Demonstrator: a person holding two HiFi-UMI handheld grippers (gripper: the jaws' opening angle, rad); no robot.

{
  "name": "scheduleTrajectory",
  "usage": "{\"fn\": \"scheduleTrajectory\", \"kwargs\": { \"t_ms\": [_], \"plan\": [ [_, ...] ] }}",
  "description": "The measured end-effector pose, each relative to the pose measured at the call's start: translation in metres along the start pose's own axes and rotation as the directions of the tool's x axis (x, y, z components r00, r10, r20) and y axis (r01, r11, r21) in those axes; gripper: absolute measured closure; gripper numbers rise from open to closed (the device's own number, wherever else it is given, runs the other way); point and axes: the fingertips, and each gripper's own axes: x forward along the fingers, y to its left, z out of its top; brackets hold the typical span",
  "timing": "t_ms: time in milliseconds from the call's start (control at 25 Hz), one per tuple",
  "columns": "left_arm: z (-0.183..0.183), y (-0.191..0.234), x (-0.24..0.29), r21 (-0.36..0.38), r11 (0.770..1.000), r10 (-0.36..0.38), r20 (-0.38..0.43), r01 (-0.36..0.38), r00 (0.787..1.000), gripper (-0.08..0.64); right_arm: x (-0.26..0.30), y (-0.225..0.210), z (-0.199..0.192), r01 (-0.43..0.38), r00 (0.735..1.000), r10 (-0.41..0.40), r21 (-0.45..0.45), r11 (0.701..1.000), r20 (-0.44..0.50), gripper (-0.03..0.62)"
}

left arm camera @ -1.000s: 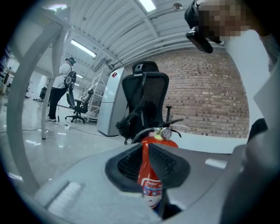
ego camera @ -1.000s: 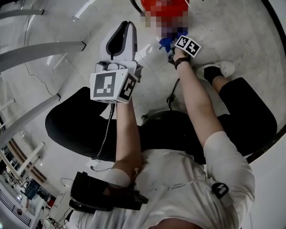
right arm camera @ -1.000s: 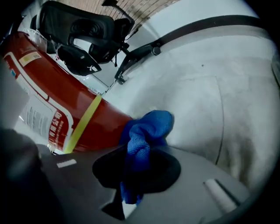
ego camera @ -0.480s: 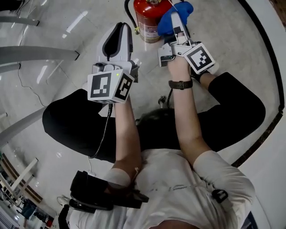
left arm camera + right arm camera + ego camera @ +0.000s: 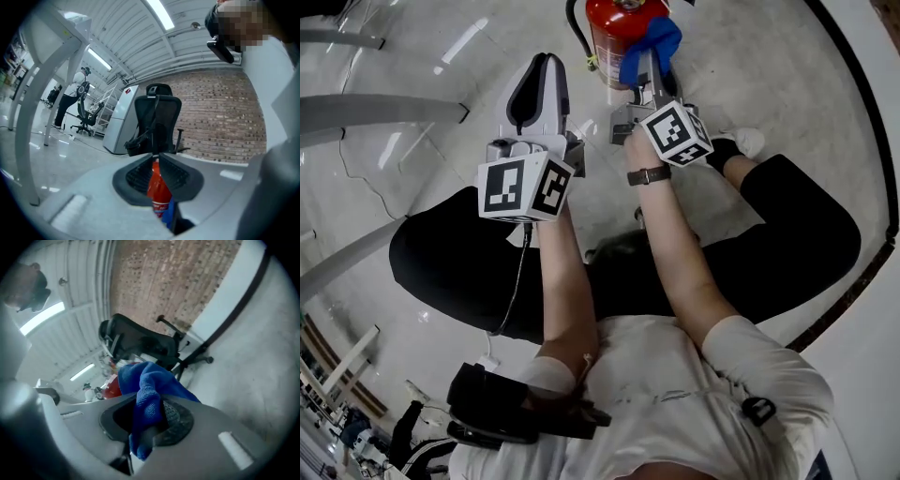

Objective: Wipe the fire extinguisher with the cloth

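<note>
A red fire extinguisher [image 5: 612,39] stands on the pale floor at the top of the head view. My right gripper [image 5: 647,67] is shut on a blue cloth [image 5: 651,42], which lies against the extinguisher's right side. In the right gripper view the cloth [image 5: 149,386] bunches out between the jaws of the right gripper [image 5: 151,414], with the red extinguisher [image 5: 111,386] just behind it. My left gripper [image 5: 546,62] hangs to the left of the extinguisher, apart from it, with its jaws closed and nothing held. Beyond the left gripper [image 5: 156,160] show the extinguisher [image 5: 158,190] and the cloth [image 5: 169,213].
A black hose [image 5: 576,32] curves off the extinguisher's left side. Grey metal frame legs [image 5: 384,108] cross the floor at the left. The person's black-trousered legs and a white shoe [image 5: 752,141] lie below the grippers. A black office chair [image 5: 157,117] stands before a brick wall.
The right gripper has carried the cloth leftward, from beside the extinguisher's top onto its right side. The left gripper has barely moved.
</note>
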Motion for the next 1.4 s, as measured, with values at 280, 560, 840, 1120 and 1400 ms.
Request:
{"fn": "scheduleTrajectory", "kwargs": {
  "t_ms": [280,560,840,1120,1400],
  "plan": [
    [-0.026,0.017,0.014,-0.007,1.000,0.025,-0.057,-0.025,0.998,0.518,0.009,-0.146,-0.095,0.274,0.961,-0.251,0.268,0.924,-0.116,0.534],
    [-0.051,0.033,0.021,0.001,0.999,0.048,-0.114,-0.048,0.992,0.518,-0.010,-0.227,-0.198,0.524,0.839,-0.431,0.281,0.804,-0.331,0.535],
    [-0.028,0.034,0.018,0.003,0.999,0.034,-0.075,-0.034,0.997,0.518,-0.018,-0.213,-0.230,0.505,0.726,-0.422,0.004,0.863,-0.542,0.532],
    [0.000,0.031,-0.002,-0.031,0.999,0.036,0.015,-0.035,0.999,0.518,-0.005,-0.065,-0.066,0.103,0.971,-0.112,-0.053,0.993,-0.211,0.532],
    [0.021,0.031,-0.025,-0.041,0.998,0.048,0.078,-0.045,0.996,0.518,-0.001,0.077,0.037,-0.165,0.986,0.166,-0.279,0.946,-0.020,0.531]
  ]
}}
